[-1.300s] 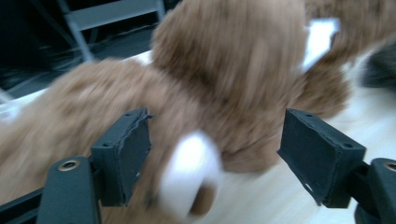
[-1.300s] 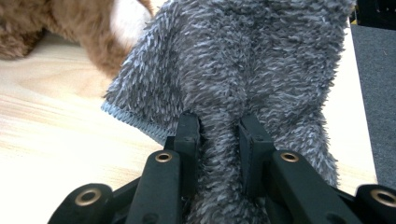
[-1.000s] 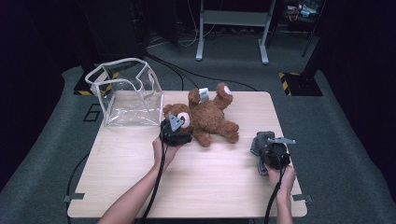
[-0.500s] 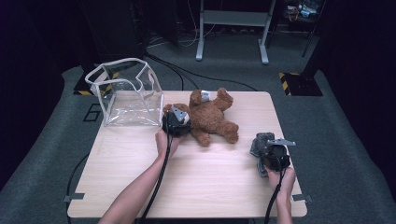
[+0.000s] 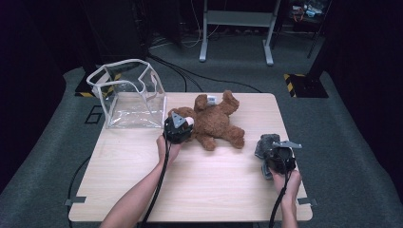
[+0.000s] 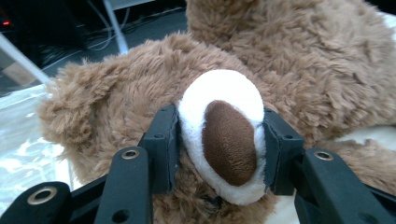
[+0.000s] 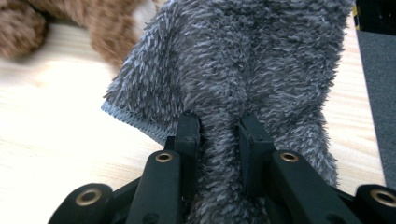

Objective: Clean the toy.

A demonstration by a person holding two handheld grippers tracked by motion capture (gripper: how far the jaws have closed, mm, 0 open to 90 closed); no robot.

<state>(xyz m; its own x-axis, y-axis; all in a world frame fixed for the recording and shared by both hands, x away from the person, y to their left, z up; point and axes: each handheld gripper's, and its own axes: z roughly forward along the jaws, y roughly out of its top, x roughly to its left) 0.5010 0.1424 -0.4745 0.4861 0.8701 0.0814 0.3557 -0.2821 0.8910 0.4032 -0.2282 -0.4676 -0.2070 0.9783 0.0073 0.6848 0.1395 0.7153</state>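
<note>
Left tool (image 6: 218,144) has just been closing onto teddy bear's snout (image 6: 222,133) (pads touching); right tool (image 7: 219,135) pinches grey cloth (image 7: 243,60).

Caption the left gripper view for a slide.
Left tongs closing on the teddy bear's white-and-brown snout.

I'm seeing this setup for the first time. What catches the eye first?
The fluffy brown teddy bear lying mid-table, its white snout between the left gripper fingers, which have just been closing on it. Near the right edge, the right gripper pinches a shaggy grey cloth. A clear plastic bag stands open at the far left corner.
</note>
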